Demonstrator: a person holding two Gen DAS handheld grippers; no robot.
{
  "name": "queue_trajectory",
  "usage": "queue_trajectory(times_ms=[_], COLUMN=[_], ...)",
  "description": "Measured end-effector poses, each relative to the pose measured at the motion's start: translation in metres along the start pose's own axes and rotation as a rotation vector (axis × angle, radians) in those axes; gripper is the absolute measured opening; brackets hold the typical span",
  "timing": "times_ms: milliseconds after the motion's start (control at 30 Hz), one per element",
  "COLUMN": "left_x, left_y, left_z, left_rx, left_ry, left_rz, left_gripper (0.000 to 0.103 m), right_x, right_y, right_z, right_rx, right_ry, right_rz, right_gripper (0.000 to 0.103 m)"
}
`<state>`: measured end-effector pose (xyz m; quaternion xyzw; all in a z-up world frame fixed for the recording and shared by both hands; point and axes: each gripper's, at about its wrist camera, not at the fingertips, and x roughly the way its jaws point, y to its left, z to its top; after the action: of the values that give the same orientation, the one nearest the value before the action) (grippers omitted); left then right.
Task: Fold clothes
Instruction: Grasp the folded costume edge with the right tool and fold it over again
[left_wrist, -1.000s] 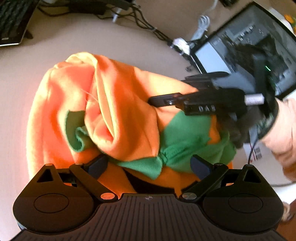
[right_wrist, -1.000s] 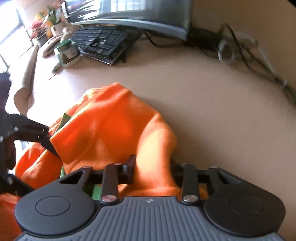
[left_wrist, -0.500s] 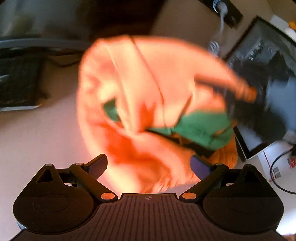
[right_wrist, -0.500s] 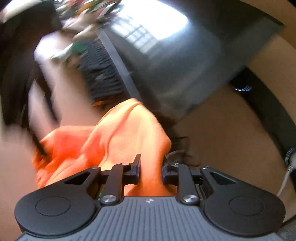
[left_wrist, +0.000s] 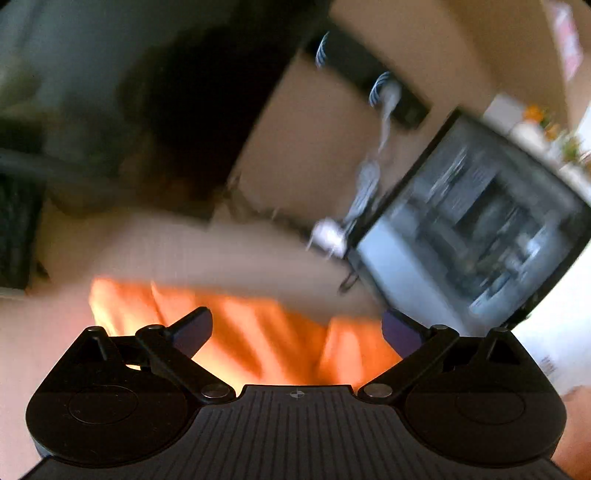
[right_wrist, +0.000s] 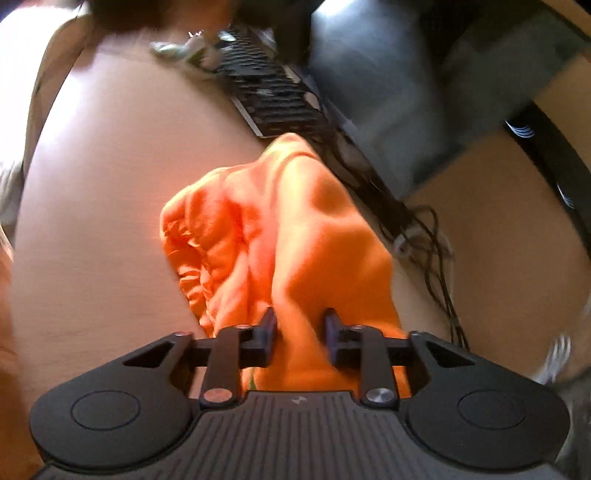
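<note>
Garment: the orange garment (right_wrist: 280, 236) is lying bunched in a soft heap on the desk (right_wrist: 110, 177), its near end running up between the fingers of the right tool (right_wrist: 300, 326).
Right tool: its jaws are opening, with a ridge of orange cloth passing between them; the pads seem to be barely touching it, if at all.
Left tool: the left tool (left_wrist: 295, 325) is standing spread wide, gripping nothing, with blurred orange fabric (left_wrist: 258, 332) lying just beyond and below it.
Surroundings: a keyboard (right_wrist: 273, 92) and a tangle of cables (right_wrist: 424, 236) are sitting close behind the heap.
Handling: the cloth is looking light, limp and thick, likely a fleece; it is going to sag and slide rather than hold a crease.
Where to hold: a hem or corner edge is offering the better purchase; pinching the middle of a bunch is only gathering more folds.
</note>
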<state>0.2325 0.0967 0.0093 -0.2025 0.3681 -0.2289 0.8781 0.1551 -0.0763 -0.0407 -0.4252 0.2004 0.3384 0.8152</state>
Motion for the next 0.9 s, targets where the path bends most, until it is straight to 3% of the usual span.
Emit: queue_trajectory(times_ms=[33,67,233,333,467,533,633,800,900], left_x=[0.014,0.022,0.027,0.024,0.015,0.014,0.021,0.05,0.054], left_y=[0.003,0.006,0.018,0.011,-0.008,-0.014,-0.014,-0.003,0.005], left_z=[-0.008,-0.017,-0.053,-0.061,-0.06,-0.059,-0.063,-0.062,-0.063], left_rx=[-0.016,-0.026,-0.078,-0.074,0.01,0.048,0.077,0.029,0.019], left_ry=[0.039,0.071,0.167,0.156,0.13,0.144,0.183,0.228,0.241], left_rz=[0.005,0.012,-0.018,-0.023,-0.108,-0.143,-0.13,-0.052,-0.026], left_gripper=[0.101,0.101,0.101,0.101,0.101,0.101,0.101,0.101,0.101], right_x=[-0.007,-0.013,-0.014,-0.001,0.013,0.012,0.0,-0.022,-0.012], right_y=[-0.007,-0.014,-0.049,-0.06,-0.053,-0.049,-0.04,-0.058,-0.057], right_z=[-0.005,-0.011,-0.053,-0.069,-0.06,-0.049,-0.034,-0.031,-0.054], right_rx=[0.041,0.087,0.441,0.645,0.773,0.784,0.674,0.52,0.43], right_ry=[0.017,0.037,0.163,0.178,0.146,0.121,0.086,0.074,0.191], right_rz=[-0.007,-0.017,-0.067,-0.079,-0.116,-0.112,-0.137,-0.184,-0.201], right_gripper=[0.052,0.054,0.054,0.054,0.054,0.038,0.018,0.01,0.01])
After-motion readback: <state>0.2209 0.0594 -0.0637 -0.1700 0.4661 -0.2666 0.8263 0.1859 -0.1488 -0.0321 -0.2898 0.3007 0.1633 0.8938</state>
